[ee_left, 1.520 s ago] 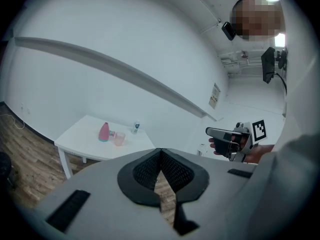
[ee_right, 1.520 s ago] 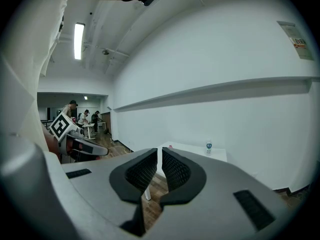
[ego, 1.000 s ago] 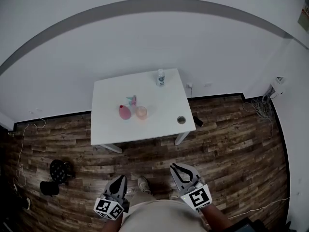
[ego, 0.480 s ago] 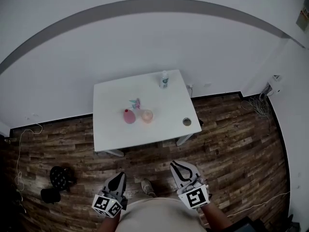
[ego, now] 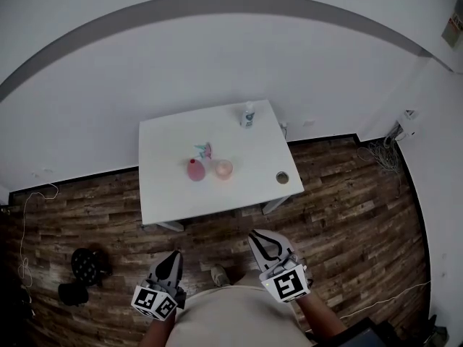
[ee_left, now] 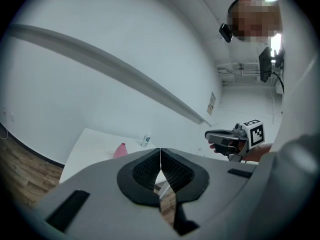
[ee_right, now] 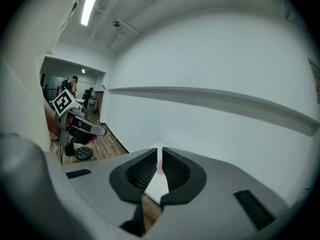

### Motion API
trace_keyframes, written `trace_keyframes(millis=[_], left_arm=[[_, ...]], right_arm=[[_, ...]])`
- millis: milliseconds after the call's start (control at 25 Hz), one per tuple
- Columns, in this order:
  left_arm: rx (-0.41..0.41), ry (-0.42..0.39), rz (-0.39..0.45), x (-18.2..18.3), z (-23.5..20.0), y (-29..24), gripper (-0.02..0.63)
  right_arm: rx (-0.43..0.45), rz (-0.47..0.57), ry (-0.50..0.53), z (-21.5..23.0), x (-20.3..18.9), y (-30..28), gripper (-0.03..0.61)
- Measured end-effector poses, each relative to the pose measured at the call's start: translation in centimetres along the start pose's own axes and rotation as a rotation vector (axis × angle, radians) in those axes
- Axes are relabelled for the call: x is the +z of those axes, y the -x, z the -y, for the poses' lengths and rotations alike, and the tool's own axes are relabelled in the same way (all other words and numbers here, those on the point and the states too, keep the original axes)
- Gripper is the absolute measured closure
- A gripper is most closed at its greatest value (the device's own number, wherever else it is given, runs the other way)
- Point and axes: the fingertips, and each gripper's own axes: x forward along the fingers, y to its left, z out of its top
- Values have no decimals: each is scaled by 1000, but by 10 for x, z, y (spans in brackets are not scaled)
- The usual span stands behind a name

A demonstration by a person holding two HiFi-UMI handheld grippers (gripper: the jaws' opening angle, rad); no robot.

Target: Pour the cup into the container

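Well ahead of both tools, the head view shows the cup (ego: 223,168) on the white desk (ego: 166,194), just beside a pink container (ego: 195,170); their contents are too small to tell. The left tool (ego: 173,255) and the right tool (ego: 254,235) hang over the floor (ego: 347,215), well apart from the desk. In the left gripper view the jaws are pressed together on nothing. In the right gripper view they are closed too, empty. I think one tool must open wide before reaching the cup.

What the cup (ego: 223,168) holds is too small to tell
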Motion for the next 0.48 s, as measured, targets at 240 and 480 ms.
trace_keyframes(millis=[240,480], left_arm=[[-15,15,5,6,-6,-4,601],[-36,26,15,5,-2,-10,601]], right_arm=[[2,12,18,-2,13,-15,566],[8,0,5,-2,4,-15,566]])
